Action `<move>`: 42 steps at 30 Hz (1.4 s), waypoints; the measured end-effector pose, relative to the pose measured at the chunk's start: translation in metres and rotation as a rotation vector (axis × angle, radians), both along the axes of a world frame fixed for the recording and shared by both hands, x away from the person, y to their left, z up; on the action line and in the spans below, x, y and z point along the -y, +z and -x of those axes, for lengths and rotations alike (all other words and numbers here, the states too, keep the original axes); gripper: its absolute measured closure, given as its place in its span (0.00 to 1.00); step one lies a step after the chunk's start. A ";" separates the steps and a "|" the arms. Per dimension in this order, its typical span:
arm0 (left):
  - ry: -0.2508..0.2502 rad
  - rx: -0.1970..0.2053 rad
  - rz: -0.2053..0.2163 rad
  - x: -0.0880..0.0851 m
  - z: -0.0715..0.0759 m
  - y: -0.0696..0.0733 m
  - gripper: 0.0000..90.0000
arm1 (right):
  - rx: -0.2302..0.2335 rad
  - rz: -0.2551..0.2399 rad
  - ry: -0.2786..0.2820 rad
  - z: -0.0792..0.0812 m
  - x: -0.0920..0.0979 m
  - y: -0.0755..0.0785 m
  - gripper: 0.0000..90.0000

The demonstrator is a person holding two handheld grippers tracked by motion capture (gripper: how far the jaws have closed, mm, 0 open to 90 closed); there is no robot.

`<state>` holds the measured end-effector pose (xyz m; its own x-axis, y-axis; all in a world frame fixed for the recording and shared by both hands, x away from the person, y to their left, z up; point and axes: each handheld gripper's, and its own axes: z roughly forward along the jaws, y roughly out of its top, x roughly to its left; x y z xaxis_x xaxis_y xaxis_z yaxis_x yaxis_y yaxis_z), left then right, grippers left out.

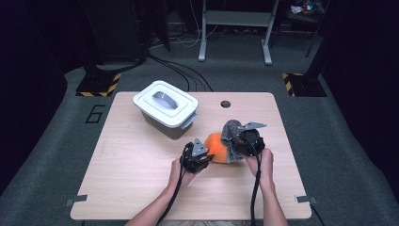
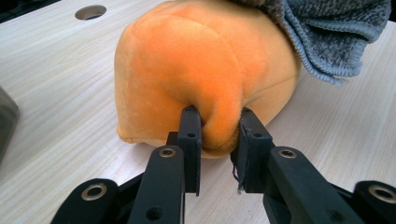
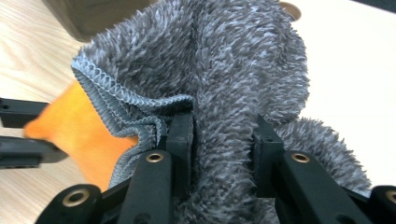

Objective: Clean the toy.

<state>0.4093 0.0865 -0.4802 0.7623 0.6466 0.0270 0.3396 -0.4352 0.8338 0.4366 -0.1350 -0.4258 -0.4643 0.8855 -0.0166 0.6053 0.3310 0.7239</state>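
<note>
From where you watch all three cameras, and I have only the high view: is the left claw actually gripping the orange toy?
Observer: Yes, the left claw pinches a fold of the orange toy between its jaws.
Operator: And the right claw?
Observer: The right claw is clamped on a thick fold of the grey cloth.
Operator: Does the cloth lie on the toy?
Observer: Its stitched edge drapes over the toy's top.
</note>
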 end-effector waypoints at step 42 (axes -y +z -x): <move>-0.002 0.005 -0.007 -0.002 0.000 0.000 0.83 | -0.018 -0.016 -0.080 -0.001 0.024 0.006 0.73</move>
<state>0.4096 0.0884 -0.4805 0.7633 0.6451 0.0350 0.3350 -0.4416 0.8323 0.4375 -0.1591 -0.4196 -0.3920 0.9199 0.0057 0.6421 0.2692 0.7178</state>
